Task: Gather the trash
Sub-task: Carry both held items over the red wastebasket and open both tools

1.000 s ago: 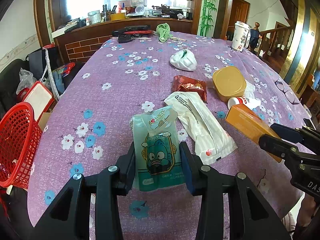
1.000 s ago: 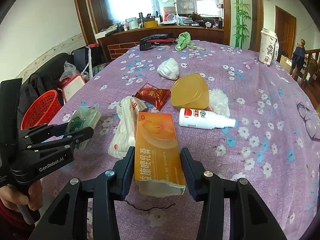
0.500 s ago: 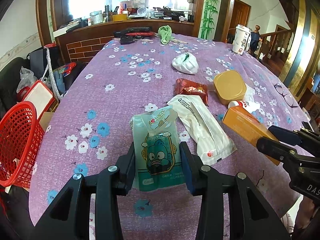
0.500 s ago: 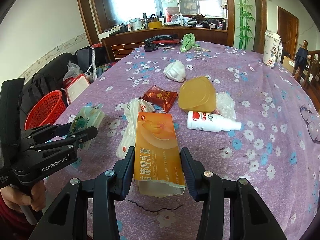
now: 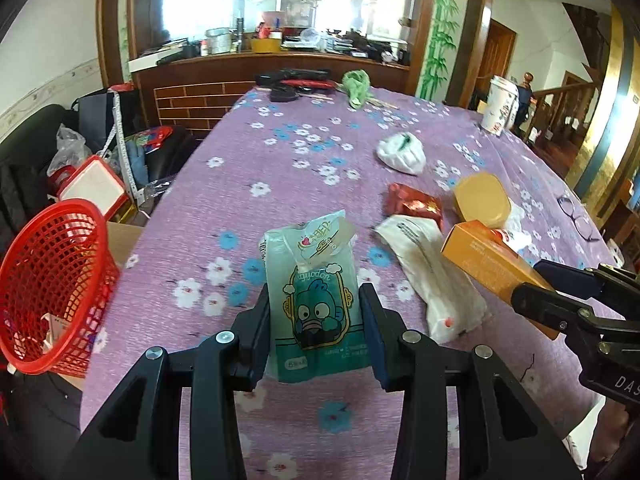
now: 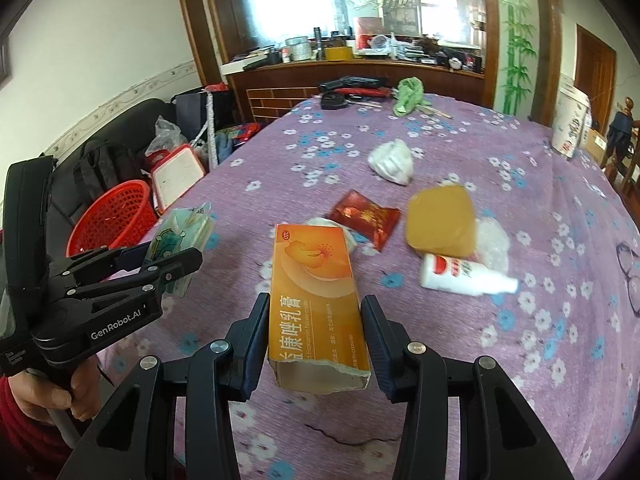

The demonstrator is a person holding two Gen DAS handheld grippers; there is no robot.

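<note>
Both views are wrist fisheyes, each looking forward and steeply down along its own two black fingers, which fill the lower frame. The left wrist view sits close over the near edge of the purple flowered table (image 5: 280, 168), with the right gripper (image 5: 532, 284) entering at lower right. The right wrist view has the left gripper (image 6: 188, 256) at lower left. Both share the tabletop, the red basket (image 5: 52, 280) (image 6: 112, 216) at frame left, and the wooden counter (image 5: 240, 68) (image 6: 360, 76) at top.

left claw (image 5: 316, 320), right claw (image 6: 316, 332), both apparently clamped
</note>
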